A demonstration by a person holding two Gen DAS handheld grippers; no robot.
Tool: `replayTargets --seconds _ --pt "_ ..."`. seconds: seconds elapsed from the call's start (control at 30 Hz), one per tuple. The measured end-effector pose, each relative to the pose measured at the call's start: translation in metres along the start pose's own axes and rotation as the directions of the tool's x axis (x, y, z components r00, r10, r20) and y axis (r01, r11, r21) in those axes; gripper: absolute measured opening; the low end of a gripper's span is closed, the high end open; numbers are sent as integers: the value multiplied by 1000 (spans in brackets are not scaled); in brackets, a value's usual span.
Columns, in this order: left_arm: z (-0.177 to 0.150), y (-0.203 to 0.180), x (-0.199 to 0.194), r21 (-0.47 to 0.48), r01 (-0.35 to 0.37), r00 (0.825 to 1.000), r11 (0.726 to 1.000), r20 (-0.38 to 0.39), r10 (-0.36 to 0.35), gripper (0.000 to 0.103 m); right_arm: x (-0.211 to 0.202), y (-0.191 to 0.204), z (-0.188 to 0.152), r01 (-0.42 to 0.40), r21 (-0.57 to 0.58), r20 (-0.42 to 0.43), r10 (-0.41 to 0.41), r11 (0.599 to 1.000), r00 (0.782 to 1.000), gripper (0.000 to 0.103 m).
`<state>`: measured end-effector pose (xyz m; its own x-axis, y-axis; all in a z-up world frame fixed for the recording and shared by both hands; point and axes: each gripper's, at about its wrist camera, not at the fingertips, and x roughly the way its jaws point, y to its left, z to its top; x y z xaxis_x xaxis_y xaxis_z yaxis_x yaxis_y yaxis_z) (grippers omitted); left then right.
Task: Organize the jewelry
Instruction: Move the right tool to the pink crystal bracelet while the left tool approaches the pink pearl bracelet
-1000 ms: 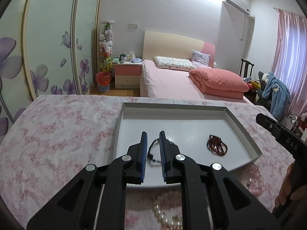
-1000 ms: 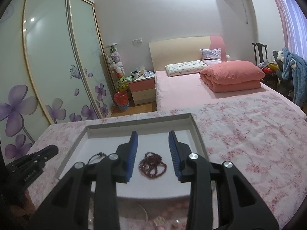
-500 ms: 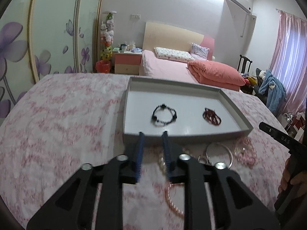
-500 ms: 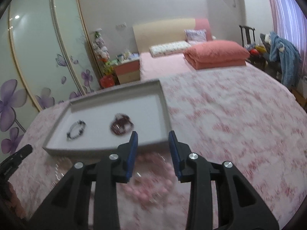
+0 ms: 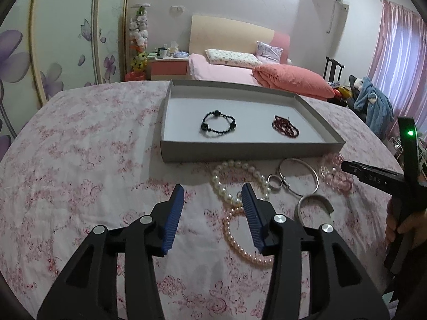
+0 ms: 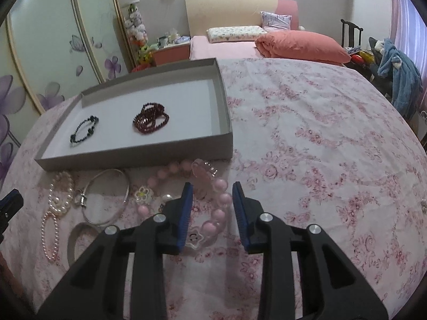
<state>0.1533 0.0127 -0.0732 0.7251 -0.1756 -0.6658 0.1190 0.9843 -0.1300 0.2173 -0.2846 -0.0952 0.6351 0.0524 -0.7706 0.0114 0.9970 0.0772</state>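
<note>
A grey tray (image 5: 240,154) (image 6: 160,150) lies on the floral cloth. In it are a black bead bracelet (image 5: 217,125) (image 6: 84,132) and a dark red bead bracelet (image 5: 285,126) (image 6: 150,118). In front of the tray lie a pearl necklace (image 5: 240,202) (image 6: 57,200), a silver bangle (image 5: 301,178) (image 6: 106,197), a silver cuff (image 5: 315,205) and a pink bead bracelet (image 6: 216,205) (image 5: 335,176). My left gripper (image 5: 213,200) is open and empty, above the cloth left of the pearls. My right gripper (image 6: 212,197) is open and empty, over the pink beads.
A small flower charm (image 6: 144,193) and a star charm (image 6: 194,237) lie among the loose jewelry. A clear pink hair clip (image 6: 204,169) lies by the tray's front wall. A bed (image 5: 226,72) and a wardrobe stand behind the table.
Both grippers have pulled back from over the tray to the loose jewelry in front of it. The left jaws have opened wide, leaving the black bracelet in the tray.
</note>
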Motion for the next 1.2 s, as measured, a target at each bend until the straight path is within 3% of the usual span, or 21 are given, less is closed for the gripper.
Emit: replayTargets --seconds 0.2,0.43,0.63,0.87,1.1,1.13,1.2 --pt "-8 -4 3 13 5 999 1000 -34 -5 47 6 -2 -1 11 4 -10 -11 1000 1000 25" --pt "-13 -11 7 29 18 998 999 -63 -16 48 13 4 8 15 -41 -15 -15 999 1000 33" --pt "-15 -15 9 39 19 997 999 -74 -16 48 18 8 12 7 -75 -16 -8 997 1000 34" --pt "-21 -22 8 57 41 994 998 -99 -35 48 10 5 5 -6 -69 -14 5 998 1000 15" --pt "-24 -30 19 63 19 989 998 -149 -10 47 7 2 -1 4 -50 -13 -5 999 1000 14" --pt "-24 -30 21 61 13 988 998 -154 -4 46 7 2 -1 4 -50 -13 -5 999 1000 14" --pt "-25 -29 22 70 -12 988 998 -153 22 33 7 2 -1 2 -48 -13 -3 999 1000 14"
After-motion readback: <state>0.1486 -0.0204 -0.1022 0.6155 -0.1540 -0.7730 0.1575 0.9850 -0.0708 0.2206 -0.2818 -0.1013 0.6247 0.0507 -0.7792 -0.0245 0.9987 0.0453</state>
